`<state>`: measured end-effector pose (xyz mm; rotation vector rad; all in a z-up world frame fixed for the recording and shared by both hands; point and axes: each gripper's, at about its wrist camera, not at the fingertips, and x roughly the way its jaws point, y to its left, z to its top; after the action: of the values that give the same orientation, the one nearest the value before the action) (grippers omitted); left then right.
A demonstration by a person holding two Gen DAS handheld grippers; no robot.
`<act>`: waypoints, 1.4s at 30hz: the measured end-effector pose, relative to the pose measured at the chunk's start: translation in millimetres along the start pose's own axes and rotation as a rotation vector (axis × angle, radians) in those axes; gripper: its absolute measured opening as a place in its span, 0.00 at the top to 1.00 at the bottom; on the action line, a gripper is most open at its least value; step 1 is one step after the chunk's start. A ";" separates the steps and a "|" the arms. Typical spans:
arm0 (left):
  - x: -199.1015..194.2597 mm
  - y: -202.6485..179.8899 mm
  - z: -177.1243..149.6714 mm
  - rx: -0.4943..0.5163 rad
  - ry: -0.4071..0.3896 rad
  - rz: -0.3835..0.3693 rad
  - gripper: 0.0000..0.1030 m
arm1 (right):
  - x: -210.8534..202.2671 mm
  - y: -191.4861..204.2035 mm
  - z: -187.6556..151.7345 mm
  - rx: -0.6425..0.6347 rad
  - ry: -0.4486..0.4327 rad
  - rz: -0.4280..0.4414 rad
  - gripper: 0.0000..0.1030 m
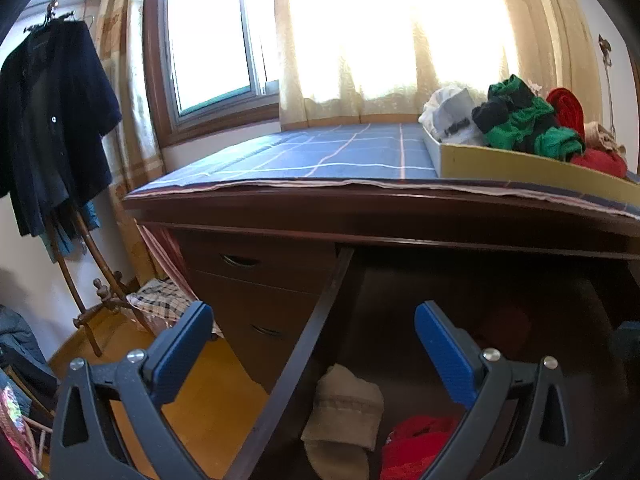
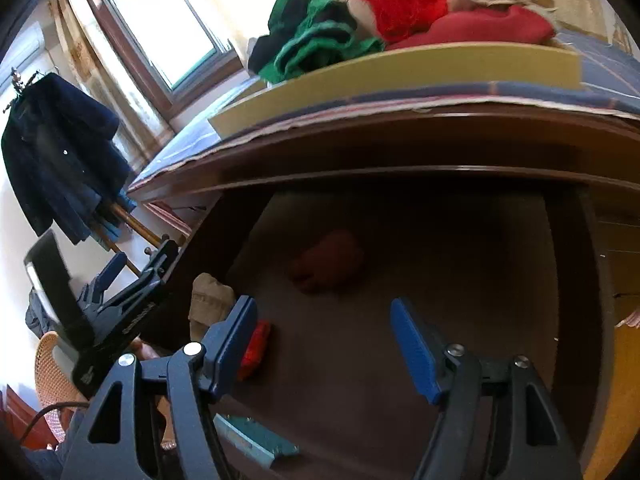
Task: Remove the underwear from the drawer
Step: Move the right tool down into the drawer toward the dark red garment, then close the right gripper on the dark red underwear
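Observation:
The dark wooden drawer [image 2: 440, 260] stands pulled out under the desk. Inside lie a beige rolled underwear piece [image 2: 208, 300], a bright red one [image 2: 256, 348] and a dark red one [image 2: 328, 260] further back. My right gripper [image 2: 324, 328] hangs open over the drawer floor with nothing between its fingers; the bright red piece lies just behind its left finger. My left gripper [image 1: 316, 344] is open above the drawer's left wall [image 1: 312, 320], with the beige piece [image 1: 344, 412] and the red piece [image 1: 420, 440] below it. It also shows as the left gripper [image 2: 140, 264] in the right wrist view.
A yellow tray [image 1: 520, 164] on the blue checked desk cloth [image 1: 320, 152] holds green, red, beige and white garments. Closed drawers [image 1: 256, 280] sit left of the open one. A dark coat on a stand [image 1: 52, 120] is at far left. A teal flat object [image 2: 256, 440] lies at the drawer front.

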<state>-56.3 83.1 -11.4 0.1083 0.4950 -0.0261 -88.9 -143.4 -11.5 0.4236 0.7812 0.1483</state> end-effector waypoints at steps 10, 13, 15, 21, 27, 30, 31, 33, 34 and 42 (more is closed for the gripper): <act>-2.1 -3.8 -2.2 0.020 -0.017 0.016 0.00 | 64.6 46.0 20.7 -0.342 0.187 -0.097 0.31; -3.6 -5.6 -2.7 0.032 -0.024 0.021 0.00 | 83.8 57.3 25.4 -0.430 0.227 -0.137 0.31; -5.1 -7.0 -3.3 0.045 -0.032 0.026 0.00 | 97.9 62.1 27.8 -0.469 0.280 -0.121 0.31; -5.5 -6.0 -3.2 0.047 -0.032 0.027 0.00 | 124.0 69.8 30.8 -0.574 0.328 -0.152 0.31; -6.1 -6.1 -3.7 0.057 -0.037 0.032 0.00 | 143.6 69.3 36.3 -0.601 0.275 -0.181 0.31; -6.5 -6.4 -4.0 0.059 -0.037 0.033 0.00 | 144.0 65.8 40.1 -0.595 0.224 -0.199 0.31; -6.1 -6.8 -3.8 0.059 -0.038 0.033 0.00 | 144.2 64.2 42.2 -0.591 0.216 -0.207 0.31; -6.2 -7.0 -3.9 0.061 -0.040 0.036 0.00 | 146.3 58.9 43.1 -0.578 0.201 -0.224 0.31; -6.2 -7.3 -4.0 0.063 -0.040 0.037 0.00 | 146.9 54.9 44.5 -0.564 0.193 -0.228 0.31; -5.5 -7.7 -3.7 0.077 -0.045 0.039 0.00 | 138.8 45.4 50.3 -0.543 0.156 -0.255 0.67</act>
<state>-63.3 75.8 -12.9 0.1925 0.4465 -0.0089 45.7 -78.7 -50.9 -0.2042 0.9030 0.1488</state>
